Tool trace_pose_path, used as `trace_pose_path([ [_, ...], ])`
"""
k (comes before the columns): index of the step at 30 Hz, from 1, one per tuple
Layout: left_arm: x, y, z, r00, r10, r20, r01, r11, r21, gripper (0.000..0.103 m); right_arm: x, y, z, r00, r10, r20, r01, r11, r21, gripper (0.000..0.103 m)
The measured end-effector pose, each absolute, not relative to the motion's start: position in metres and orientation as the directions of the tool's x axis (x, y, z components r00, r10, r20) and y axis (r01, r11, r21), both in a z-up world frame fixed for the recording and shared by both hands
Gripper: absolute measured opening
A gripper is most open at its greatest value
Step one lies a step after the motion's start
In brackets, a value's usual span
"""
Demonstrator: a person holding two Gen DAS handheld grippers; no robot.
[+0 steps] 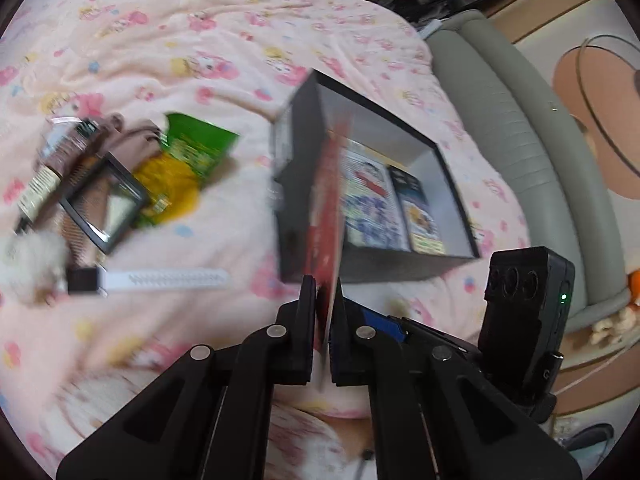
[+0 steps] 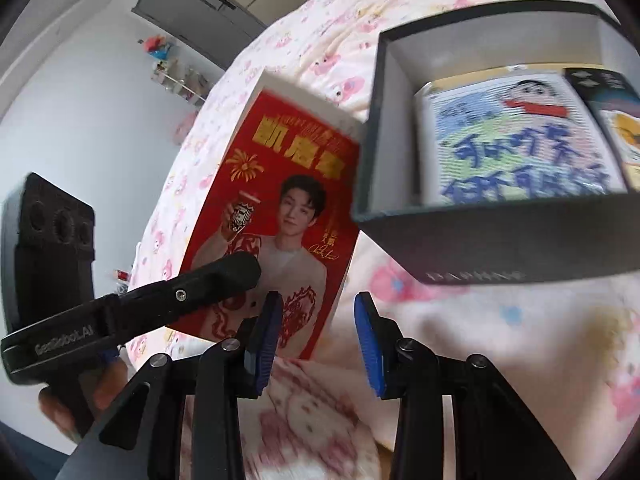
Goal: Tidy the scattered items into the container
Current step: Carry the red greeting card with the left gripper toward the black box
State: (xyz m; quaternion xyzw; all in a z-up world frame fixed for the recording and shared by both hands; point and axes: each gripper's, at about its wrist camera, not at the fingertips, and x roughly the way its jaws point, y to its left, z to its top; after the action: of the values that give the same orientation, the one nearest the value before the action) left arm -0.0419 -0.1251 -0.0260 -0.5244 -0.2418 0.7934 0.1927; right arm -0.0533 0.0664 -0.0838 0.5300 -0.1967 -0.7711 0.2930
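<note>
1 red packet point(image 1: 326, 216) stood edge-on in the clenched left hand-held gripper point(image 1: 323, 292), its long axis pointing ahead at the box point(image 1: 304, 168) just beyond; the right hand-held gripper point(image 2: 318, 332) was released.

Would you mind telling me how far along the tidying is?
Two packets already lie in the box. The left gripper holds the red card beside it. The green bag, bottle, mirror and white strap remain on the bed. The right gripper is empty.
</note>
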Motion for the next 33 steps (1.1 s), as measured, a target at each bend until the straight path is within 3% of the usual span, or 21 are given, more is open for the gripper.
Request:
trace_pose_path([
  [3,-0.027,-0.103,-0.023,-0.366,0.608,-0.704,-0.094,-0.777,-0.622,0.005,-0.035,0.099,-0.076,-0.284,-0.660,-0.695,0.257,-0.751,0.608,0.034],
  [9,-0.023,-0.048,-0.026,-0.336,0.608,-0.719,-0.162,-0.790,-0.592,0.010,-0.018,0.179,-0.065,-0.340,-0.628,-0.700,0.194,-0.775,0.601,0.034],
  [13,-0.016,-0.034,-0.029,-0.286,0.670,-0.685,-0.176,-0.739,-0.650,0.010,-0.020,0.201,-0.055,-0.375,-0.618,-0.690,0.189,-0.780,0.596,0.034],
  [22,-0.004,-0.017,-0.074,-0.169,0.609,-0.775,-0.137,-0.793,-0.594,0.010,-0.027,0.198,-0.103,-0.266,-0.650,-0.712,0.150,-0.758,0.635,0.034],
  [24,-0.003,-0.018,-0.083,-0.146,0.568,-0.810,-0.108,-0.823,-0.557,0.030,-0.027,0.198,-0.117,-0.241,-0.641,-0.729,0.128,-0.765,0.631,0.034],
  [26,-0.005,-0.025,-0.089,-0.139,0.527,-0.838,-0.073,-0.850,-0.522,0.039,-0.027,0.197,-0.129,-0.219,-0.628,-0.747,0.106,-0.776,0.622,0.034],
  [33,-0.023,-0.051,-0.099,-0.205,0.443,-0.873,0.028,-0.889,-0.457,0.042,-0.025,0.194,-0.134,-0.212,-0.638,-0.741,0.117,-0.769,0.628,0.036],
])
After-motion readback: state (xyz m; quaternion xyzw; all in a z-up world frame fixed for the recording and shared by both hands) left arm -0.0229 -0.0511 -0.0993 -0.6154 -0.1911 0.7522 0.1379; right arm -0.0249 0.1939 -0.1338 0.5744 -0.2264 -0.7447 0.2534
